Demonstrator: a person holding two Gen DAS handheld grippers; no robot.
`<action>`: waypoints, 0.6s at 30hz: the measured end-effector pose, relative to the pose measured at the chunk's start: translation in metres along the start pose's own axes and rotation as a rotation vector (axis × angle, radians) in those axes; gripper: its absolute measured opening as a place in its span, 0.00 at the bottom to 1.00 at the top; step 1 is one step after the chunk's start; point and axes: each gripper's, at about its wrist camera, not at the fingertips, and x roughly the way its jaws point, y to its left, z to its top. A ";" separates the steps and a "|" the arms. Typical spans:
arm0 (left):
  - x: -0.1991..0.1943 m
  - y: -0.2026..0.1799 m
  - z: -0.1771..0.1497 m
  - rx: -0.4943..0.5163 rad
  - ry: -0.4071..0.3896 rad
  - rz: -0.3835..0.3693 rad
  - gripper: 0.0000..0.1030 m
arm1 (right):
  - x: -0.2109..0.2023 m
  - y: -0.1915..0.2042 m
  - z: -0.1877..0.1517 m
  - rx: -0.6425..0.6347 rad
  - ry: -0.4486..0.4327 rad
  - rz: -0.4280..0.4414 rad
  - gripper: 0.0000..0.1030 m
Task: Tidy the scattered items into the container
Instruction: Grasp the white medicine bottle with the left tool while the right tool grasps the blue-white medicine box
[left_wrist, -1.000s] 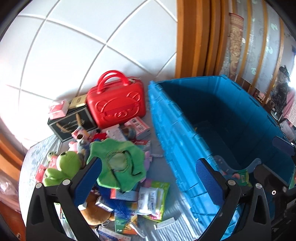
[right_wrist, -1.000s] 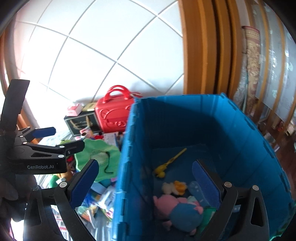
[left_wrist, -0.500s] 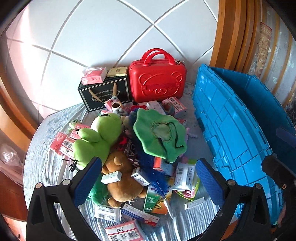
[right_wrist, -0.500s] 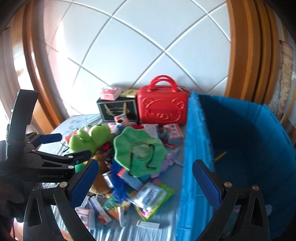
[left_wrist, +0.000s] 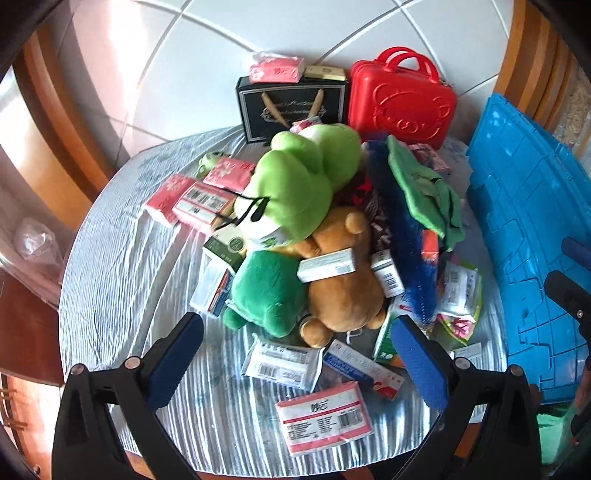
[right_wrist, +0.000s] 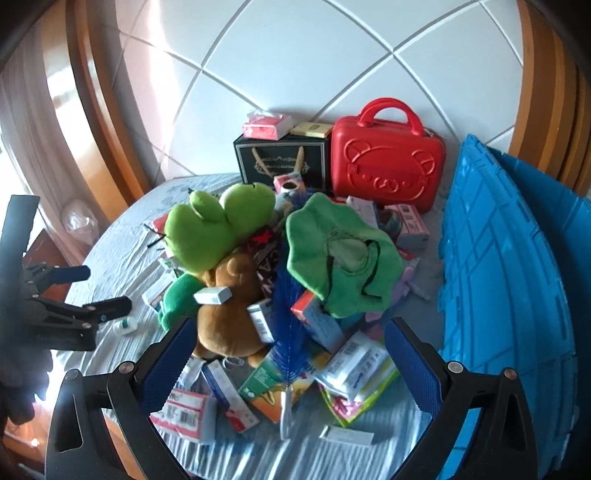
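A heap of loose items lies on the striped tablecloth: a light green frog plush (left_wrist: 303, 184) (right_wrist: 218, 225), a brown bear plush (left_wrist: 343, 284) (right_wrist: 229, 317), a green hat (left_wrist: 424, 188) (right_wrist: 340, 254), a blue fuzzy duster (right_wrist: 288, 332), plus several tissue packs and small boxes. The blue crate (left_wrist: 528, 240) (right_wrist: 498, 277) stands to the right of the heap. My left gripper (left_wrist: 295, 354) hangs open over the heap's near edge, in front of the bear. My right gripper (right_wrist: 290, 362) is open too, above the boxes at the near side. Neither holds anything.
A red bear-embossed case (left_wrist: 402, 103) (right_wrist: 386, 162) and a black gift bag (left_wrist: 291, 107) stand against the tiled wall behind the heap. A pink tissue pack (left_wrist: 323, 417) lies near the table's front edge. A small white bottle (right_wrist: 125, 326) sits left of the plushes.
Both views have swung left, away from the inside of the blue crate and onto the heap. The heap now fills the middle. Both grippers stayed open.
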 end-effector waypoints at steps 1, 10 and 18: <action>0.004 0.010 -0.006 -0.015 0.011 0.008 1.00 | 0.007 0.005 -0.004 -0.009 0.011 0.005 0.99; 0.031 0.086 -0.055 -0.116 0.079 0.071 1.00 | 0.052 0.055 -0.031 -0.100 0.093 0.057 0.99; 0.064 0.140 -0.087 -0.149 0.081 0.083 1.00 | 0.100 0.095 -0.058 -0.138 0.181 0.106 0.99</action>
